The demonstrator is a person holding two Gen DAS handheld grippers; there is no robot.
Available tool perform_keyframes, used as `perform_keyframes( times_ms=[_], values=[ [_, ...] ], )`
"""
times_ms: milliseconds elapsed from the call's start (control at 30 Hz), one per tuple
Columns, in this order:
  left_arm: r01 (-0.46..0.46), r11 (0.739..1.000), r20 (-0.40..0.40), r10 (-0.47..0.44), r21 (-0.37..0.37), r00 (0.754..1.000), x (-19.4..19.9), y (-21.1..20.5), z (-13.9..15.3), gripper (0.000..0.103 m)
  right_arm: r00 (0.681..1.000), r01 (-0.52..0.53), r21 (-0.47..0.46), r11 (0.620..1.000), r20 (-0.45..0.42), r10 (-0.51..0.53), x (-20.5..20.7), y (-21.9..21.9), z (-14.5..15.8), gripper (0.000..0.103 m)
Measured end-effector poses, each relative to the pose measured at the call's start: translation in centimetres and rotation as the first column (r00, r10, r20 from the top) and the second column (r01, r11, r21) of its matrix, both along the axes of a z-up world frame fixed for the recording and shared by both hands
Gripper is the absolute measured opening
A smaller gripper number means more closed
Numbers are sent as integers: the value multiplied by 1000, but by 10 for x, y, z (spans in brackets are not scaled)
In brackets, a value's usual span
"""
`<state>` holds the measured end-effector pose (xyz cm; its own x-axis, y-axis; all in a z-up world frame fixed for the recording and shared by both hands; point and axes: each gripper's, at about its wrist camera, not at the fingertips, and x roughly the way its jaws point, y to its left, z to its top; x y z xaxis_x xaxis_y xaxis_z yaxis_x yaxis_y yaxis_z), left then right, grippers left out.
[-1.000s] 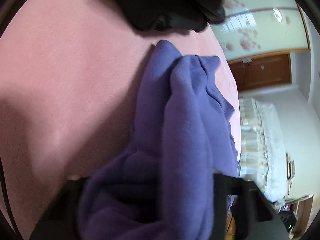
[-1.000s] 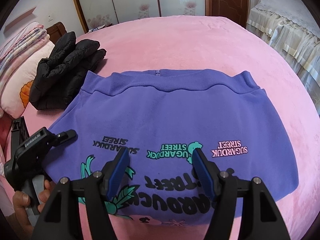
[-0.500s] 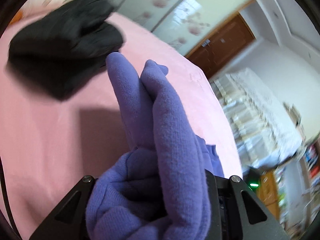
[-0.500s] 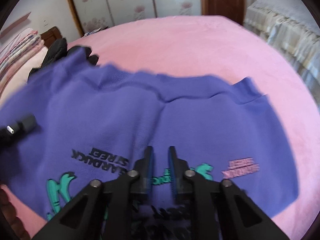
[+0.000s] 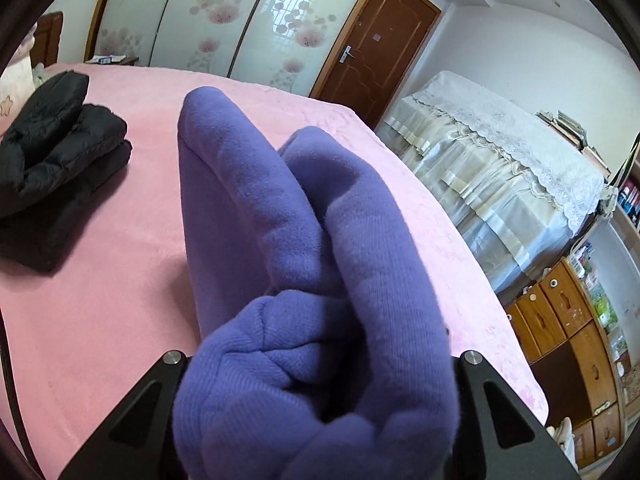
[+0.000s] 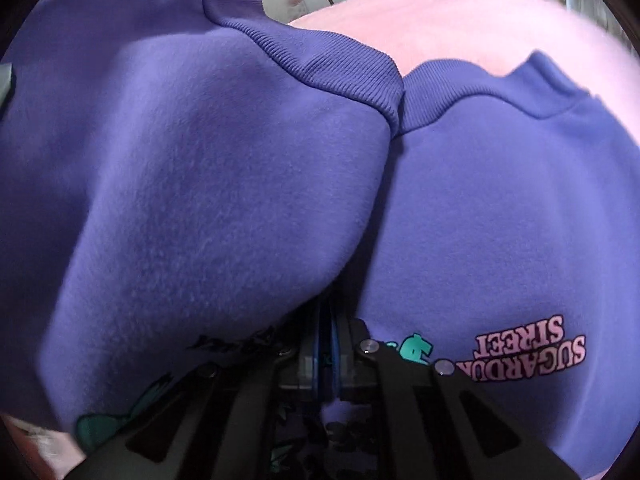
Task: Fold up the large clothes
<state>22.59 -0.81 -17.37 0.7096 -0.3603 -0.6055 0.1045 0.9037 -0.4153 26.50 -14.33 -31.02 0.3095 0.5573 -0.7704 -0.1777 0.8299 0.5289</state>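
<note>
- The left claw (image 5: 316, 392) was clamped on a thick bunch of the purple sweatshirt (image 5: 280, 240), lifted above the pink bed (image 5: 100, 280).
- The right claw (image 6: 330, 344) stood almost closed, jaws closing, pinching the sweatshirt's printed front on the bed.
- Best practice: keep the right pinch fixed as the fold line and carry the left side across, clear of the black jacket (image 5: 52, 140).

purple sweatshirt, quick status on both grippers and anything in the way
Left gripper shut on a thick bunch of the purple sweatshirt, lifted off the pink bed. Right gripper pinched shut on its printed front. Black jacket lies clear, far side.
</note>
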Motion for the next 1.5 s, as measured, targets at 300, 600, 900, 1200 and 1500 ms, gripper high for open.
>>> perform_keyframes(
  times_ms=[300, 600, 900, 1200, 1500],
  values=[
    [-23, 997, -11, 24, 71, 1000, -11, -31, 4, 27, 991, 123, 92, 988, -54, -119, 17, -70, 19, 6],
    [29, 987, 21, -33, 157, 999, -14, -87, 13, 28, 999, -44, 153, 987, -14, 47, 71, -41, 18, 6],
    [84, 973, -31, -79, 217, 996, 3, -142, 0, 32, 999, -26, 95, 995, 22, 24, 80, -105, 36, 6],
    [196, 907, -90, -175, 374, 980, 13, -225, -39, 49, 993, 117, -23, 993, -6, -117, 56, -188, 42, 6],
    [286, 808, -71, -293, 516, 954, -10, -264, -70, 79, 985, 166, 64, 984, -69, -161, 47, -225, 60, 14]
  ],
)
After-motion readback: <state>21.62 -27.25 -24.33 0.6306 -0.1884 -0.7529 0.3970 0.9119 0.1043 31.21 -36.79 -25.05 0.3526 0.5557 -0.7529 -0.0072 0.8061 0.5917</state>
